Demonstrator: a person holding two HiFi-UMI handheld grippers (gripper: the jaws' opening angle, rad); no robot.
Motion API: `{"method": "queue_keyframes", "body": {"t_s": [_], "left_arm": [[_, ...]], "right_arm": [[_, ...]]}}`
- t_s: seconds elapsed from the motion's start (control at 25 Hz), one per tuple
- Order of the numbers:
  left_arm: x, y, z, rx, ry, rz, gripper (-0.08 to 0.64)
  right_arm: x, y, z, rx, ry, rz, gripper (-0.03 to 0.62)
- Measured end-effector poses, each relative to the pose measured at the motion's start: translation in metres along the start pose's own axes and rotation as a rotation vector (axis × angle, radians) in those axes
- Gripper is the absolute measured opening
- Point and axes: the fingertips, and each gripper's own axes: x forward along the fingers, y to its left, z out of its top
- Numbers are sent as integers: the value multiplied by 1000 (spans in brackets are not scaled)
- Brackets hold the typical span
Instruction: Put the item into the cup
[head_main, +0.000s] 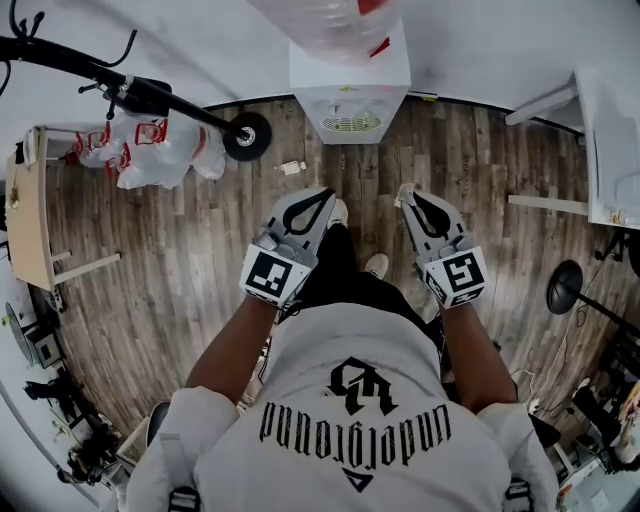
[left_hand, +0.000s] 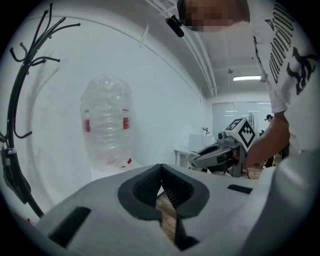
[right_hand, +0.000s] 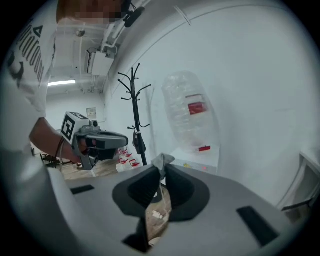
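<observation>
Item (right_hand: 162, 160), a grey scrap mostly hidden, sits pinched in the right gripper (right_hand: 161, 167); left gripper (left_hand: 161, 166) closed, empty.

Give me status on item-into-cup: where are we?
Done: pickup looks complete; the right gripper is shut on a small grey crumpled item. In hand: the person stands over the brown wooden floor, facing the white water dispenser, with the left gripper shut and empty. Left: no cup shows in any view, so reaching it and dropping the item in are not yet done.
</observation>
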Motion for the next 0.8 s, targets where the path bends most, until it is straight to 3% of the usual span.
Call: {"method": "queue_keyframes", "body": {"t_s": [0.28,0.44,0.8], "left_arm": [[41,51,-52,-28,66,-15,8],[68,68,-83,28,69,-48,8],[112,97,-150,-8,124,-71,8]], "right_arm": [[83,-38,-66,31,113,-9,44],[124,-57,-102,44,168,-16,44],[203,-92,-173,82,268,-39,46]]}}
